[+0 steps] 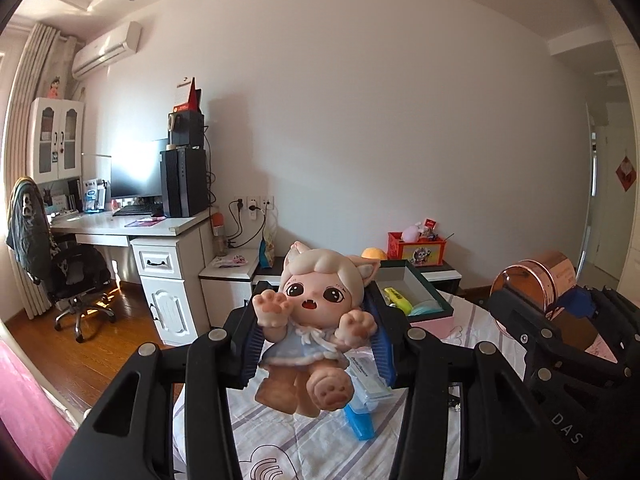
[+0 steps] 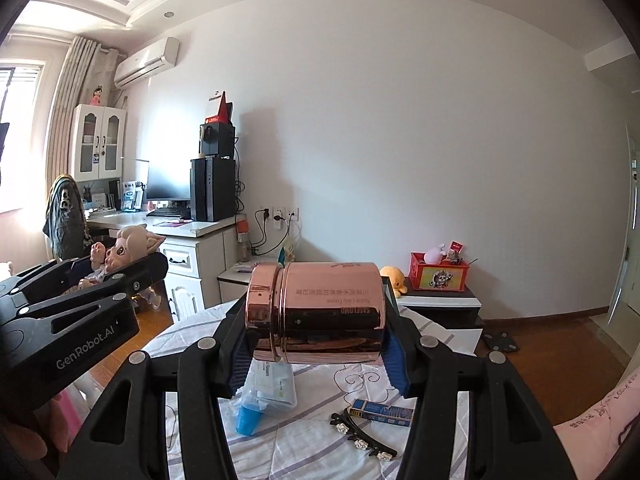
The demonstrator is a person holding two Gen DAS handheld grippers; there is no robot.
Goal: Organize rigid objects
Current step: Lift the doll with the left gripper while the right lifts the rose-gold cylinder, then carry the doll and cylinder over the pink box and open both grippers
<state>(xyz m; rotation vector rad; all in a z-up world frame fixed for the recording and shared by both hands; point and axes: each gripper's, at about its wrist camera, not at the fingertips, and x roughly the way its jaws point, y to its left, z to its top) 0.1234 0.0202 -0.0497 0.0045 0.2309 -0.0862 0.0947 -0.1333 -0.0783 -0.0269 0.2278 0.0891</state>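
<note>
- Right now both tongs are loaded and raised above the bed: the left gripper [image 1: 316,344] is clamped on a cat-eared doll [image 1: 316,312], and the right gripper [image 2: 316,344] is clamped on a rose-gold metal tin [image 2: 316,312].
- Seen from the left wrist, the doll sits upright between the blue pads [image 1: 254,344], which press its sides at skirt height; its head rises above the fingertips and its feet dangle below them.
- Seen from the right wrist, the tin lies on its side across the fingers, lid end toward the left pad, with each blue pad bearing on one end.
- Ahead of the left tongs and a little to their right stands an open grey box [image 1: 412,292] with a dark rim, already holding a yellow item and something teal.
- Below the tongs, on the striped sheet [image 2: 320,440], lie a clear packet with a blue cap [image 2: 264,400], a small blue carton [image 2: 382,412] and a flowered hair clip [image 2: 362,438].
- My reading: this is the carry step, both items lifted and headed for that box.
- Next, each load needs bringing over the box opening, lowering inside the rim, then releasing, probably one tong at a time, since the box looks tight for both.
- The tin is smooth and held by its ends, so tilting it risks a slip.
</note>
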